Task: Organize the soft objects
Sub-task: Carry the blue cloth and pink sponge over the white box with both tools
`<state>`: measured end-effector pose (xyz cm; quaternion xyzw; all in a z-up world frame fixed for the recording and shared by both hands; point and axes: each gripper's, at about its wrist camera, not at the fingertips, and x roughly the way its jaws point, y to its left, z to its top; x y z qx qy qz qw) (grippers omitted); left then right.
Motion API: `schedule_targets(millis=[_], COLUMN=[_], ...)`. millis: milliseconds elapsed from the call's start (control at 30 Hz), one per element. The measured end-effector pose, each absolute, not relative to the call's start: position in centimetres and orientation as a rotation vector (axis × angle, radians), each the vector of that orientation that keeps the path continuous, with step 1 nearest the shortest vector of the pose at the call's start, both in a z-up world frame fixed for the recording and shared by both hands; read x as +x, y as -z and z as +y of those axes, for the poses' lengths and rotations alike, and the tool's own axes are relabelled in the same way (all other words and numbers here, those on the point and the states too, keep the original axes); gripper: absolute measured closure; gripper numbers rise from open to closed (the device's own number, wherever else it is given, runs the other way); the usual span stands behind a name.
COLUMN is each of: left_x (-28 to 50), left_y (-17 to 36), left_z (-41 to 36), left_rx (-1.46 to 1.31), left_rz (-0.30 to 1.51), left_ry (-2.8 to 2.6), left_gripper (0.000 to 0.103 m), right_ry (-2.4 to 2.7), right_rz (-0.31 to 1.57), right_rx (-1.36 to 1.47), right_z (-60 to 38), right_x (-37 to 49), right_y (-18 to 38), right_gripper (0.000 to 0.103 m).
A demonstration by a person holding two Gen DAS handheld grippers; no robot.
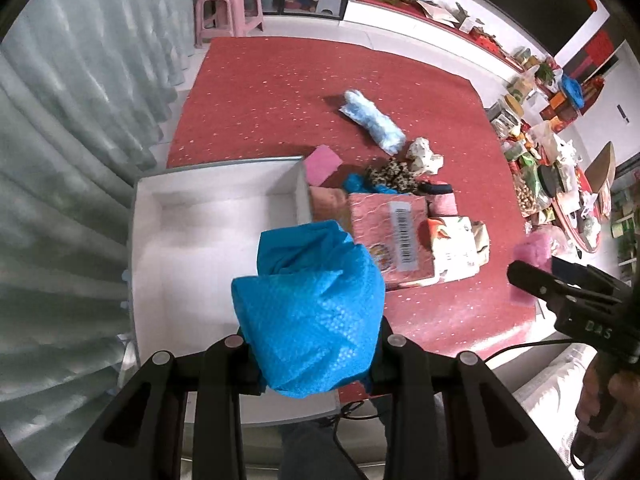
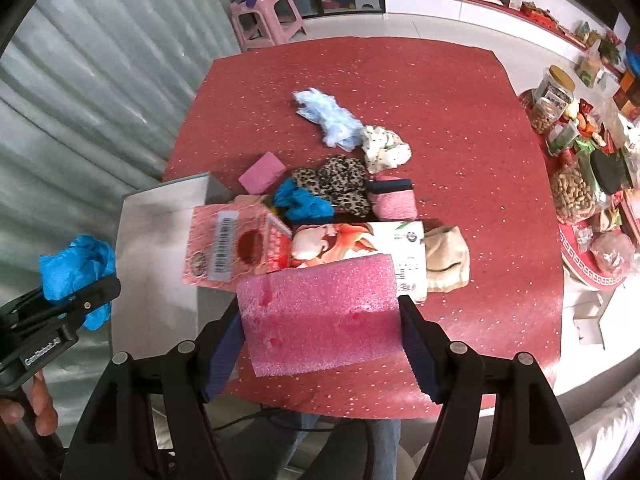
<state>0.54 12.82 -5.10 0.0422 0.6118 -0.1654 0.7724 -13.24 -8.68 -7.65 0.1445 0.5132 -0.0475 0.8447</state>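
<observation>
We find the left gripper [image 1: 316,344] pinching a crumpled bright-blue textured plastic bag [image 1: 312,312], held above the near right part of the open white foam box [image 1: 148,216]. That box sits at the left edge of the bench covered in red speckled cloth [image 1: 272,92]. The bag fills the space between the fingers and hides most of them from the left wrist view.

The right gripper [image 2: 320,320] pinches a flat pink foam sheet [image 2: 320,312] across its width, one finger at each side edge. We see it held over the near edge of the bench, in front of the pile.

Directly beyond the sheet lie a pink netted packet with a barcode label [image 2: 232,248] and a floral-printed white carton [image 2: 360,244], touching one another; the packet overlaps the box's right wall. A beige folded cloth [image 2: 446,260] lies against the carton's right end. Behind these we note a small crumpled blue bag [image 2: 302,200], a leopard-print fabric piece [image 2: 336,184], a pink knitted roll with a dark band [image 2: 392,198], a pink sponge block [image 2: 262,172] near the box's far corner, a white spotted cloth [image 2: 384,146] and a pale-blue fluffy bundle [image 2: 328,118], the last two touching.

A pink plastic stool [image 2: 266,20] stands on the floor beyond the bench. A second table crowded with jars and food packets [image 2: 576,184] stands to the right, well apart.
</observation>
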Motion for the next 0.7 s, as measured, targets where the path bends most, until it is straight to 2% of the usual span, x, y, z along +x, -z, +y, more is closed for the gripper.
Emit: schedule_targets(millis=[700], left_x=[0.7], left_y=[6.5], left_z=[20.9], left_rx=[-0.048], left_rz=[1.317], left_ry=[0.208], left_gripper=[0.068], right_ry=[-0.102], right_rz=[1.097], right_rx=[0.053], right_z=[4.0], right_x=[-9.2], right_y=[5.6], right_gripper=[0.029])
